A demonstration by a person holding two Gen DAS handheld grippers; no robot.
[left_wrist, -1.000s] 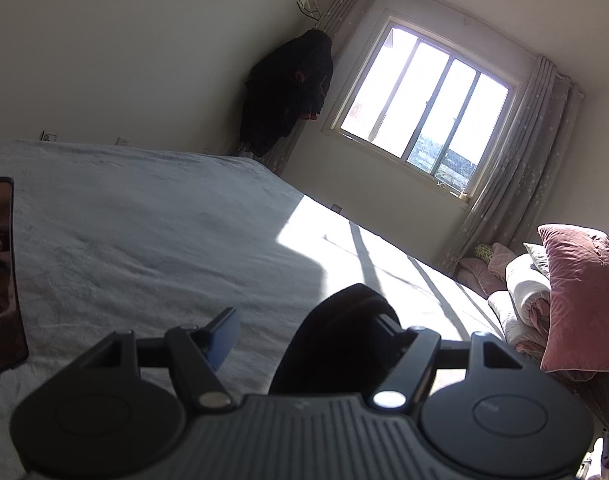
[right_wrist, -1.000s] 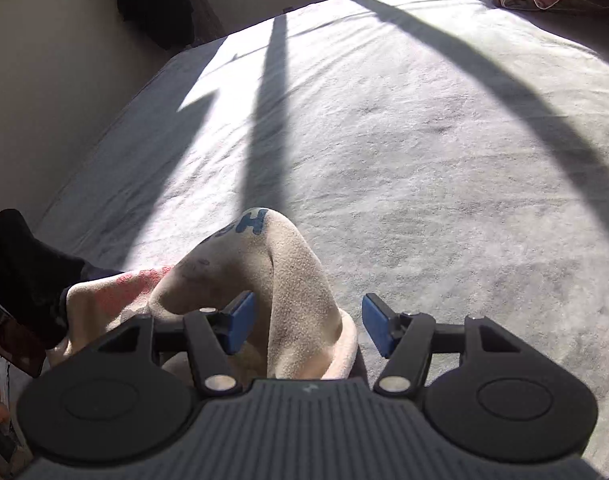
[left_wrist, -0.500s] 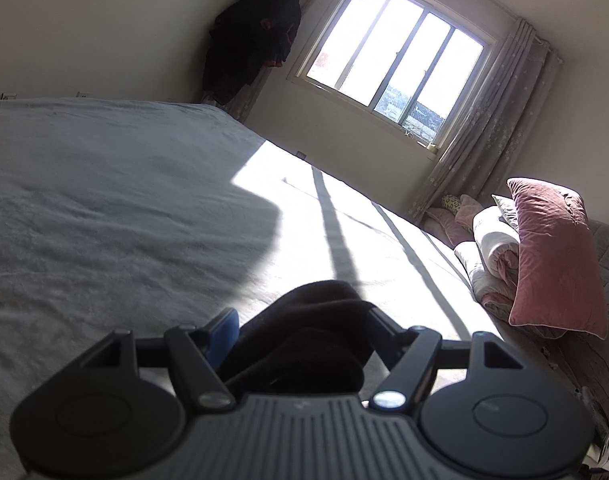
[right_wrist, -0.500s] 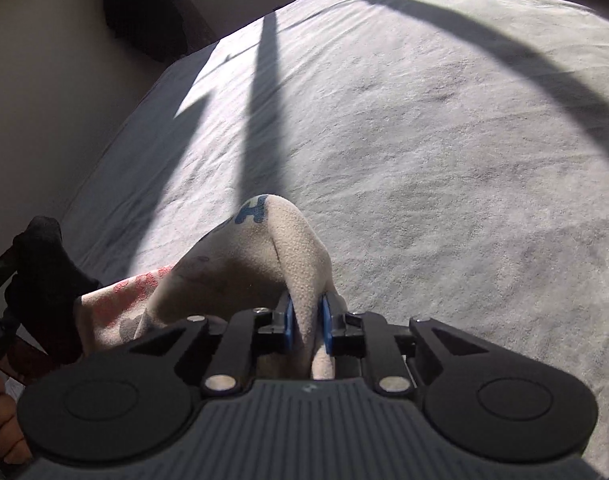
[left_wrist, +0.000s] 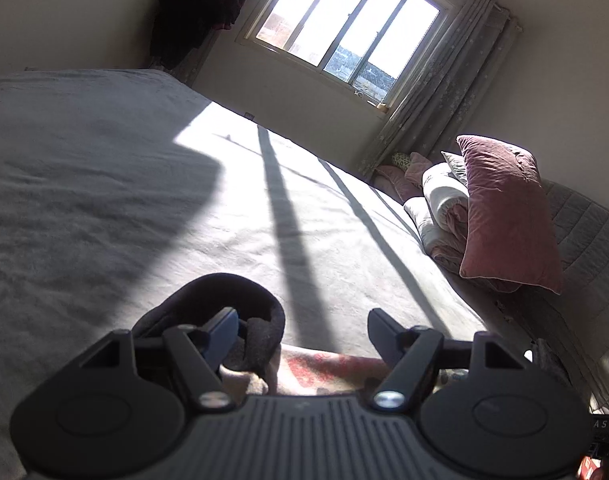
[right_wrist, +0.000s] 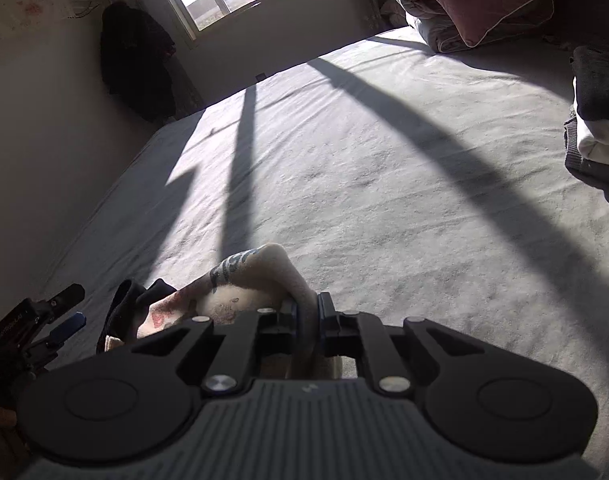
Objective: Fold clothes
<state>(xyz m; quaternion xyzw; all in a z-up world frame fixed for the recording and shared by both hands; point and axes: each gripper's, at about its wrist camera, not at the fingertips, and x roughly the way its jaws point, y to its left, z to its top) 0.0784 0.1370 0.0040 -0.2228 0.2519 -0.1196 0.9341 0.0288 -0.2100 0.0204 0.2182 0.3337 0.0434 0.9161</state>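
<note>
Your right gripper [right_wrist: 307,312] is clamped on a raised fold of the cream garment [right_wrist: 260,276], a soft, fleecy piece with dark lettering near the peak and faded red print lower down. It rises off the bed [right_wrist: 384,184] just in front of you, at the near edge. Your left gripper [left_wrist: 302,326] has its jaws spread wide; a dark cuff [left_wrist: 240,300], thick and knitted in look, curls over the left finger, but nothing is pinched between the two. Below that gripper the same cream cloth with red print lies flat on the bed.

No basket or box shows in either view. The bed cover is a grey, slightly napped sheet with fine wrinkles, crossed by bright sun and long bar shadows from the window [left_wrist: 344,36].

At the far right, a pink velvety pillow [left_wrist: 504,212] leans on rolled white and pink bedding [left_wrist: 440,200]. A stack of folded clothes [right_wrist: 596,120], dark over white, sits at the right edge of the bed. Dark clothing [right_wrist: 136,60] hangs in the far left corner beside the window. The middle of the bed ahead of both grippers lies open.
</note>
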